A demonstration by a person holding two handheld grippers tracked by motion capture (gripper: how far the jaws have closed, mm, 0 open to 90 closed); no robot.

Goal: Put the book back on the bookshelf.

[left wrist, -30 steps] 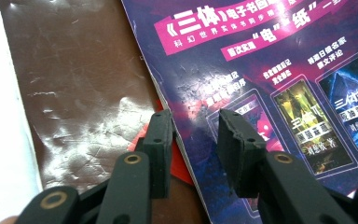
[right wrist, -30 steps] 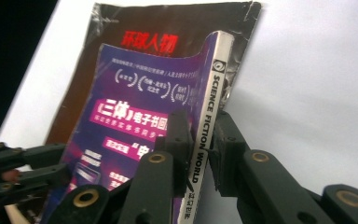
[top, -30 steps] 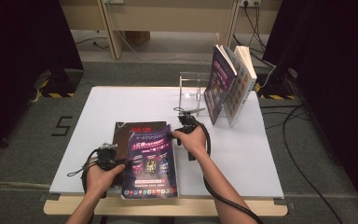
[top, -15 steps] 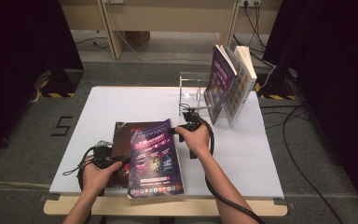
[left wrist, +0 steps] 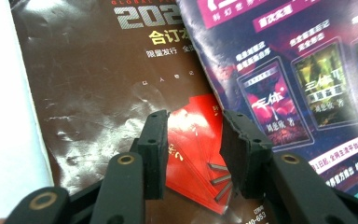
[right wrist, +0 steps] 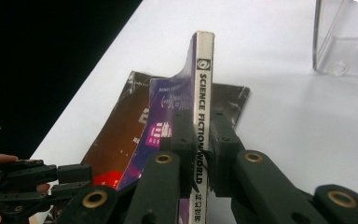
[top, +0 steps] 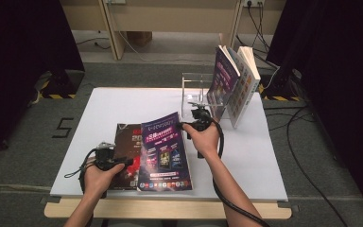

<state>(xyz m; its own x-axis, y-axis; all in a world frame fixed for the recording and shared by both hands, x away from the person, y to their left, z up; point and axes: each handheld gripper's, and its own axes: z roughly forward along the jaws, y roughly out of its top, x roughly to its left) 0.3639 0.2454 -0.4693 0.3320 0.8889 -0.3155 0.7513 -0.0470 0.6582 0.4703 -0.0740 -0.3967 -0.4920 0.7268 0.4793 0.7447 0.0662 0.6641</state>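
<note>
Right gripper (right wrist: 196,140) clamped on spine of thin purple glossy magazine (right wrist: 204,84), lifted between its jaws. Left gripper (left wrist: 193,135) just opening, jaws apart above dark brown glossy magazine (left wrist: 98,79), nothing between.

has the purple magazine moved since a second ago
Yes. The purple magazine has tipped up by its spine off the brown one, toward the clear stand.

Read "SCIENCE FICTION WORLD" on the magazine spine (right wrist: 204,116), "202" on the brown booklet (left wrist: 102,79), "5" on the floor (top: 62,126).
</note>
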